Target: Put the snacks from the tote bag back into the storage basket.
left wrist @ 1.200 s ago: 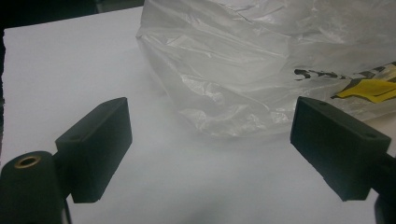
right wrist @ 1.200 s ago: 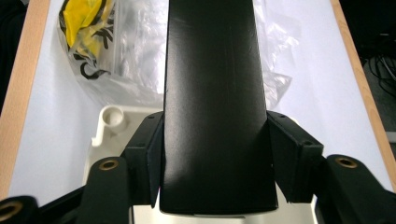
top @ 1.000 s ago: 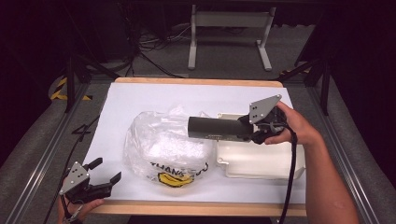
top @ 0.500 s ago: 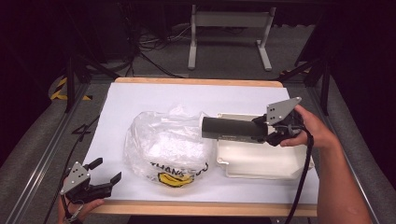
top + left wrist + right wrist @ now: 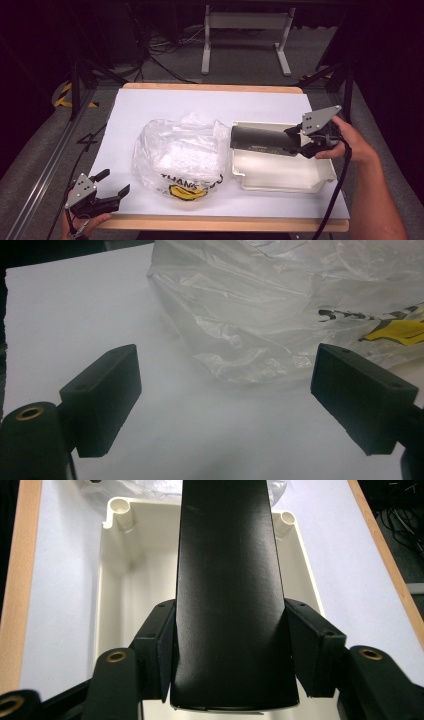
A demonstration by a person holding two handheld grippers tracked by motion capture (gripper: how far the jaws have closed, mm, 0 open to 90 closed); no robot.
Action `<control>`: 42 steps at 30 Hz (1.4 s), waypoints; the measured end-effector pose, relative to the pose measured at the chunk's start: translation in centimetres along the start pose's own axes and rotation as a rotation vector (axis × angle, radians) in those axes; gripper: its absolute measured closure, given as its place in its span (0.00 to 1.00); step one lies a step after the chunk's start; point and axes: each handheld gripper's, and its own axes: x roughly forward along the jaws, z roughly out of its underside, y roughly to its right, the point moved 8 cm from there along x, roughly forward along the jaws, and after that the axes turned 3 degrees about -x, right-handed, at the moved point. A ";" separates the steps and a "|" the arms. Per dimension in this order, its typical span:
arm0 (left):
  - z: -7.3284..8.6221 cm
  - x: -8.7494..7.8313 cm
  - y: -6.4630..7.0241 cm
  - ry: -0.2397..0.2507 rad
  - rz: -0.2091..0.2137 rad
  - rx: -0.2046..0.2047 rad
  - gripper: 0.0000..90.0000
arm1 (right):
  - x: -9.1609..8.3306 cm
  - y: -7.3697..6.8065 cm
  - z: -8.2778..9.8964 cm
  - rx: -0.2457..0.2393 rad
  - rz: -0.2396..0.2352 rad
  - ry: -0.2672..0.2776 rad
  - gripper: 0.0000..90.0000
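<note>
Over the cream tray (image 5: 280,175) at the bench's (image 5: 165,105) right side, the right gripper (image 5: 295,142) holds a long dark box (image 5: 260,140) level, w/ both pads clamped on the box's flanks near its rear end. Seen from the right gripper view, the dark box (image 5: 227,580) runs straight out from btwn the jaws, and the tray (image 5: 112,580) lies open beneath it, two round corner posts showing at its far wall. The box hangs above the tray's far half; whether it touches the rim can't be told. The person's right hand (image 5: 345,145) wraps the gripper body, cable trailing down along the forearm.

Just left of the tray sits a crumpled clear plastic bag (image 5: 180,155) w/ black lettering and a yellow smiley near its front edge; it touches or nearly touches the tray's left wall.

At the bench's near-left corner, the left gripper (image 5: 112,185) rests low w/ jaws spread wide and nothing btwn them. From the left gripper view, the bag (image 5: 280,305) lies close ahead, apart from the pads, on the white sheet covering the bench.
</note>
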 end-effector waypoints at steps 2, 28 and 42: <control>0.0 0.0 0.0 0.000 -0.001 -0.001 0.15 | -0.2 0.0 0.4 0.005 0.001 -0.001 0.48; -0.4 -0.1 0.3 0.019 -0.016 0.029 0.17 | 2.2 -0.4 4.7 0.050 -0.078 -0.090 0.48; -0.5 -0.2 0.5 0.023 -0.011 0.042 0.17 | 4.1 -0.4 5.4 0.036 -0.094 -0.151 0.48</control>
